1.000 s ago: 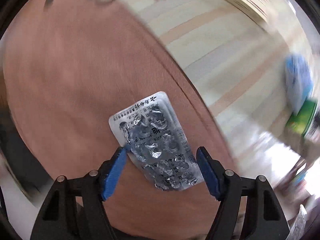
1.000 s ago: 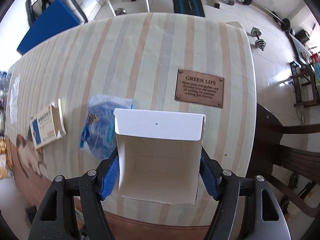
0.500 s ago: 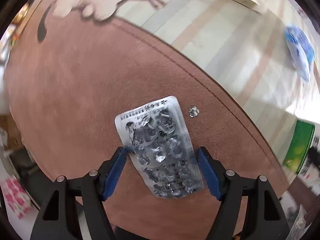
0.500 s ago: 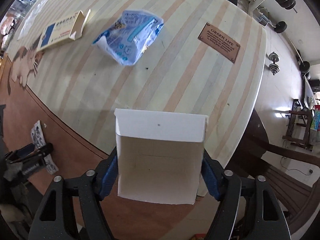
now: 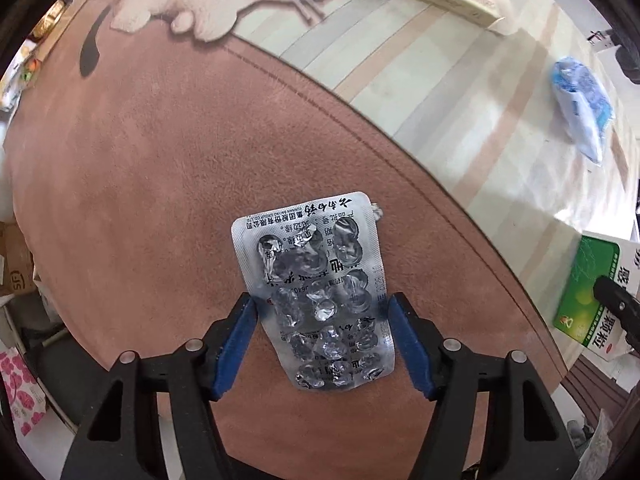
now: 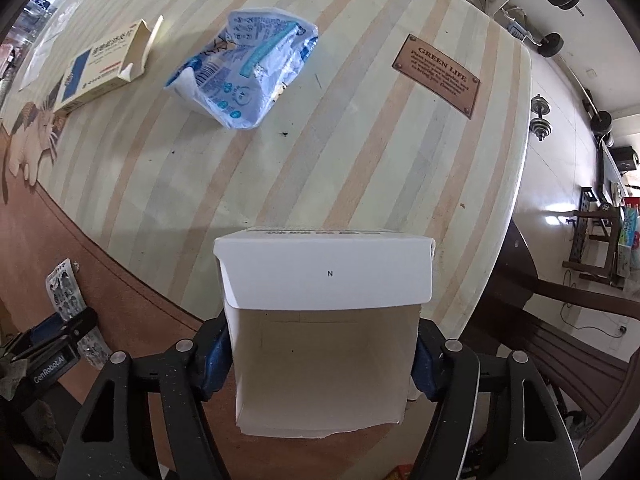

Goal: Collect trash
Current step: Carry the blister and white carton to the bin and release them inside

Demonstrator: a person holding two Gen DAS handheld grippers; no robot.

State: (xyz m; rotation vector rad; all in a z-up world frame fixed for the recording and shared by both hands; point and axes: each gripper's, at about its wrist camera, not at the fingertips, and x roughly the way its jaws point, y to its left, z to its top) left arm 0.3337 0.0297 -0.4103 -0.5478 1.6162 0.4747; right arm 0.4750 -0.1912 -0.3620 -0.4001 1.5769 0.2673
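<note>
A silver empty blister pack (image 5: 320, 300) lies on the brown table border. My left gripper (image 5: 322, 344) is open, its blue fingers either side of the pack's near half; it also shows in the right wrist view (image 6: 60, 336) beside the pack (image 6: 64, 292). My right gripper (image 6: 320, 356) is shut on an open white carton (image 6: 324, 320), held above the table's near edge; its green printed side shows in the left wrist view (image 5: 588, 292). A crumpled blue-and-white wrapper (image 6: 244, 76) and a cream medicine box (image 6: 104, 64) lie on the striped tablecloth.
A brown "GREEN LIFE" patch (image 6: 438, 74) sits at the cloth's far right. A cat picture (image 5: 224, 4) is printed at the cloth's edge. Dark wooden chairs (image 6: 560, 340) stand right of the table. Dumbbells (image 6: 542, 120) lie on the floor beyond.
My left gripper has moved forward, so the blister pack lies deeper between its fingers. My right gripper has swung over the table with the carton, bringing the wrapper and box into closer view.
</note>
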